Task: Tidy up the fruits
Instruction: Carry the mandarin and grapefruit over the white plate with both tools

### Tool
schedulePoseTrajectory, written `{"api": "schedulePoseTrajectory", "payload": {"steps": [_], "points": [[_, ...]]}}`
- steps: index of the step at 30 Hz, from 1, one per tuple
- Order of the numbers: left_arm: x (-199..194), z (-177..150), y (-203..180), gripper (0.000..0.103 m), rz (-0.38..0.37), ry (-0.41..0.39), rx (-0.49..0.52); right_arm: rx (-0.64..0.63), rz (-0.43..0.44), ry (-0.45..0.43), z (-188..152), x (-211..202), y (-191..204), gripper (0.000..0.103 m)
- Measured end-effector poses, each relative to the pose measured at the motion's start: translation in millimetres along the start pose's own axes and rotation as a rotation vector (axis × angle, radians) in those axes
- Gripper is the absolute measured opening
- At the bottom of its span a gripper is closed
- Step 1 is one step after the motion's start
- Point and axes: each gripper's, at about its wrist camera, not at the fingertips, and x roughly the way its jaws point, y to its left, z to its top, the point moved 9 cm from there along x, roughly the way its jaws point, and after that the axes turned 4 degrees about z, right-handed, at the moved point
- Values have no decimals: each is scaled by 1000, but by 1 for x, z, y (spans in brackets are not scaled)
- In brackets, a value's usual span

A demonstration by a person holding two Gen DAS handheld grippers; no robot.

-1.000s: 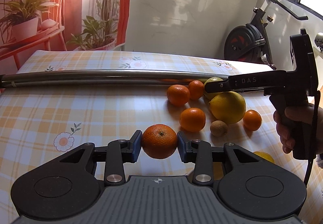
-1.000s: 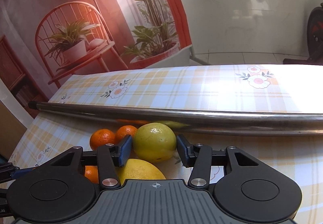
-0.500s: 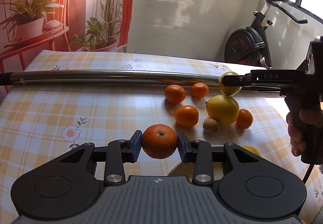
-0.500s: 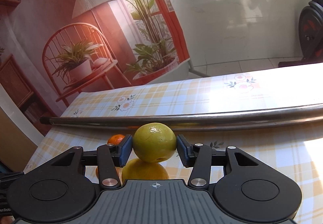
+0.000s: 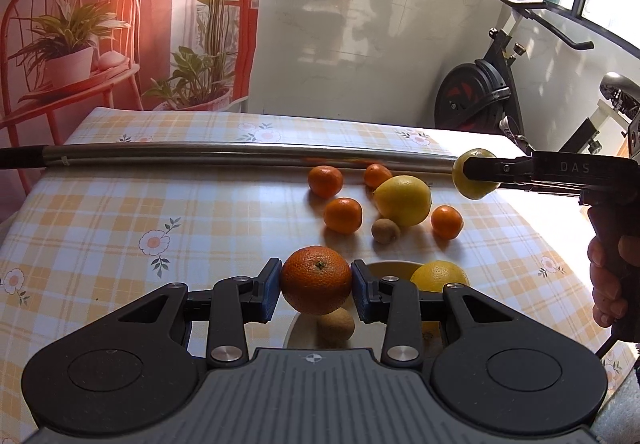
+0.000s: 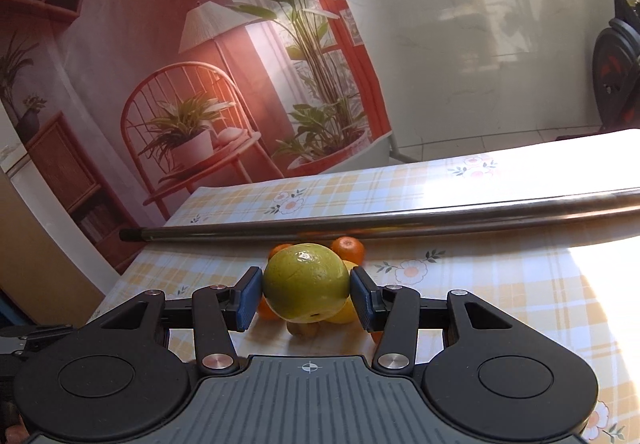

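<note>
My left gripper (image 5: 316,281) is shut on a large orange (image 5: 316,278), held above a pale bowl (image 5: 384,268) that holds a yellow citrus (image 5: 439,276) and a brown kiwi (image 5: 336,326). My right gripper (image 6: 307,290) is shut on a green-yellow citrus (image 6: 306,286), lifted off the table; in the left wrist view that green-yellow citrus (image 5: 474,175) hangs at the right. On the checked tablecloth lie a big lemon (image 5: 404,200), several small mandarins (image 5: 343,215) and another kiwi (image 5: 385,230).
A long steel pole (image 5: 240,154) lies across the table behind the fruit; the same pole (image 6: 380,222) shows in the right wrist view. A hand (image 5: 612,284) grips the right tool's handle. An exercise bike (image 5: 480,96) stands beyond the table.
Both grippers have risen and drawn back with their fruit. The green-yellow citrus went up off the pile. The bowl has come into view under the left gripper.
</note>
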Motion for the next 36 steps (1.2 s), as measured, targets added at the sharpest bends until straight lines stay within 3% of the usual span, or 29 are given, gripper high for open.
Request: {"api": "schedulePoseTrajectory", "payload": {"steps": [18, 36], "points": [[-42, -42, -17, 39, -63, 36, -52, -99, 0, -11, -45, -80, 46, 44], [-10, -71, -14, 39, -47, 168, -31, -123, 5, 172, -88, -66, 52, 44]]}}
